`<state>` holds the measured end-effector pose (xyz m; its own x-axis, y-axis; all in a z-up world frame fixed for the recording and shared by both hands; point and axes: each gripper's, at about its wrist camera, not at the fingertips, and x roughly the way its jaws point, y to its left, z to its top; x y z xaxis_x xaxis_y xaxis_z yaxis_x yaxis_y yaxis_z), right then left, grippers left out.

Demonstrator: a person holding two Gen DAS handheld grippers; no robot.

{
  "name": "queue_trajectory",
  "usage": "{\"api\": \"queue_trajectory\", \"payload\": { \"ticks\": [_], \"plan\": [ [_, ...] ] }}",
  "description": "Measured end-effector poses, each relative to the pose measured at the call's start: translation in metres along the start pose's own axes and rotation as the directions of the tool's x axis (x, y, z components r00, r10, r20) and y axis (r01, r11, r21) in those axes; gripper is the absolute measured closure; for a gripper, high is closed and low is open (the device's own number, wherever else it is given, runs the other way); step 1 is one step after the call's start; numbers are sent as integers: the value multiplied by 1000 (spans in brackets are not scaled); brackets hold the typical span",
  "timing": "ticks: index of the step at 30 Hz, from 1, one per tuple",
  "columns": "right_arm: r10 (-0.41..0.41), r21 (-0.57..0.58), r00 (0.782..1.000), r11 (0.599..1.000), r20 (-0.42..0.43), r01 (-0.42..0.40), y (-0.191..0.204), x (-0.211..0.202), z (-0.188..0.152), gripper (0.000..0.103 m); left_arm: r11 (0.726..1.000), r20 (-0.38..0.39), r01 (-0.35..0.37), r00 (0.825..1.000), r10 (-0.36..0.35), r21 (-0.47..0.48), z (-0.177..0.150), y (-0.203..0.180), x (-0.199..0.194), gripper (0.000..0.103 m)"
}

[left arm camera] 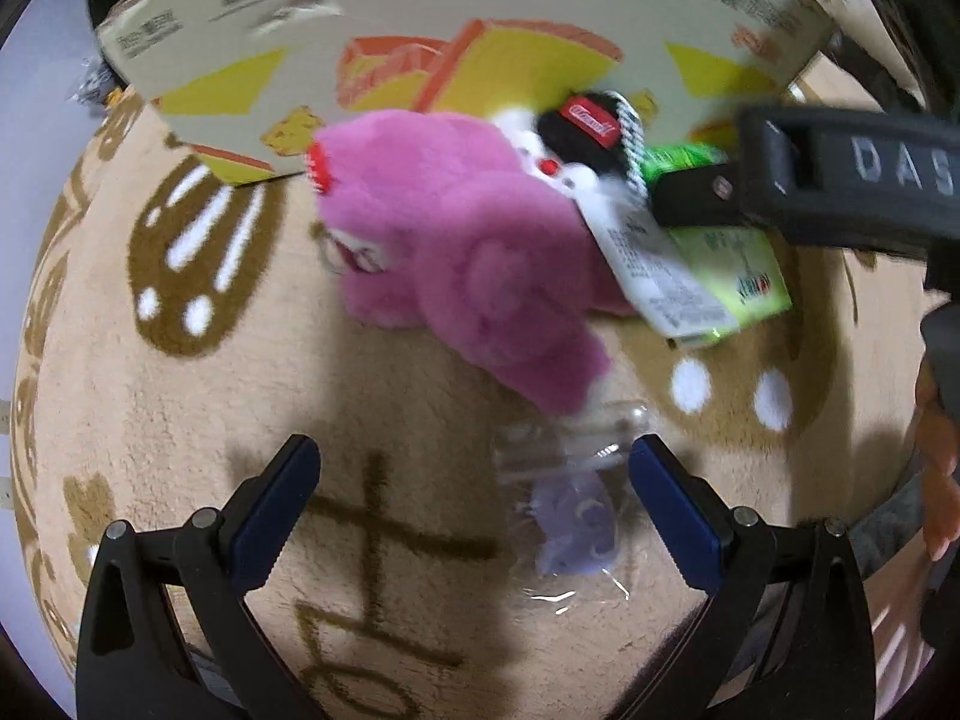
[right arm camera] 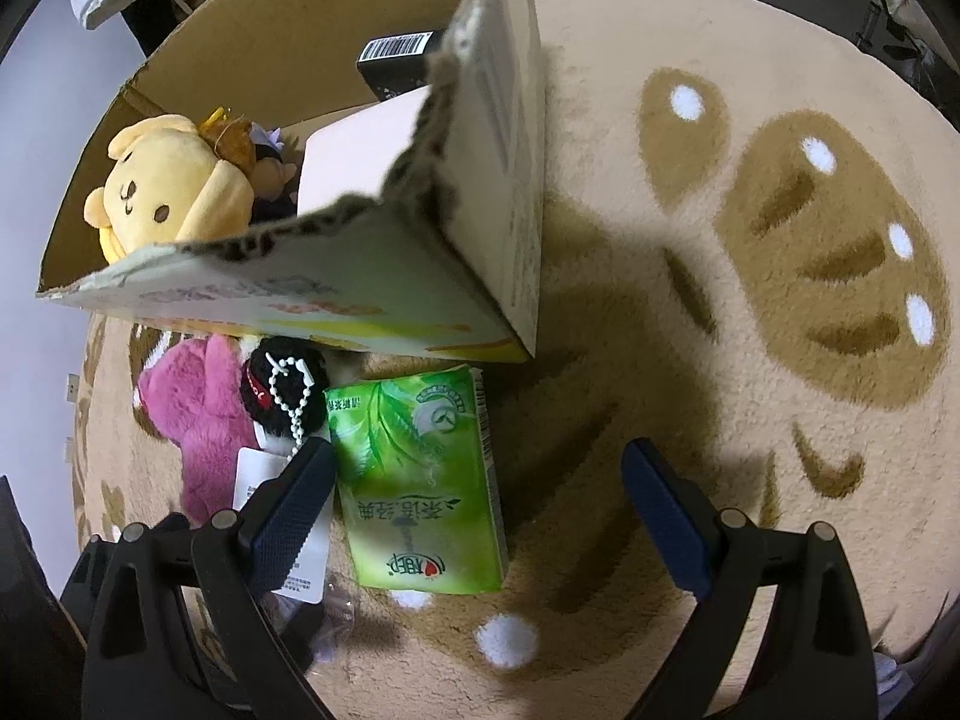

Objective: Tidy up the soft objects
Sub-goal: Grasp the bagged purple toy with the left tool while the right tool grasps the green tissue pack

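A pink plush toy (left arm camera: 456, 258) lies on the beige rug in front of a cardboard box (left arm camera: 420, 30). Against it rests a small black-and-white plush (left arm camera: 582, 132) with a bead chain and a white tag (left arm camera: 654, 264). A green tissue pack (right arm camera: 420, 480) lies beside them, between the fingers of my open right gripper (right arm camera: 480, 516) and close to its left finger (right arm camera: 294, 516). My left gripper (left arm camera: 474, 510) is open above the rug. A clear bag holding a pale purple item (left arm camera: 576, 510) lies between its fingers, untouched. Inside the box (right arm camera: 360, 276) sits a yellow plush dog (right arm camera: 162, 186).
The box also holds a darker small toy (right arm camera: 270, 174), a white carton (right arm camera: 360, 150) and a black carton with a barcode (right arm camera: 396, 60). The rug (right arm camera: 750, 120) with brown patterns spreads to the right. A person's hand (left arm camera: 939, 468) shows at the right edge.
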<state>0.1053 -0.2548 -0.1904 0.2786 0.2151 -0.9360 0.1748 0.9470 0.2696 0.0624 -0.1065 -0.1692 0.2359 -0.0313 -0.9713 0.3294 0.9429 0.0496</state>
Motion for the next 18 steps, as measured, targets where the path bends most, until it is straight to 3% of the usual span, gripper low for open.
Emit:
{"api": "queue_trajectory", "payload": {
  "ticks": [3,12,18],
  "plan": [
    [1,-2,1000,1000,-5,-1,9,7,-2,3,999,-2,-25,1000,25,35,0,-9,1,1],
    [7,2,1000,1000,-8,-7,6,8,-6,3,998,-40,45,998,-43,50,-18,-30,-7,1],
    [10,-1,1000,1000,-23,-10,8,11,-7,3,997,-84,11,996,-4,83,-32,-50,-1,7]
  ]
}}
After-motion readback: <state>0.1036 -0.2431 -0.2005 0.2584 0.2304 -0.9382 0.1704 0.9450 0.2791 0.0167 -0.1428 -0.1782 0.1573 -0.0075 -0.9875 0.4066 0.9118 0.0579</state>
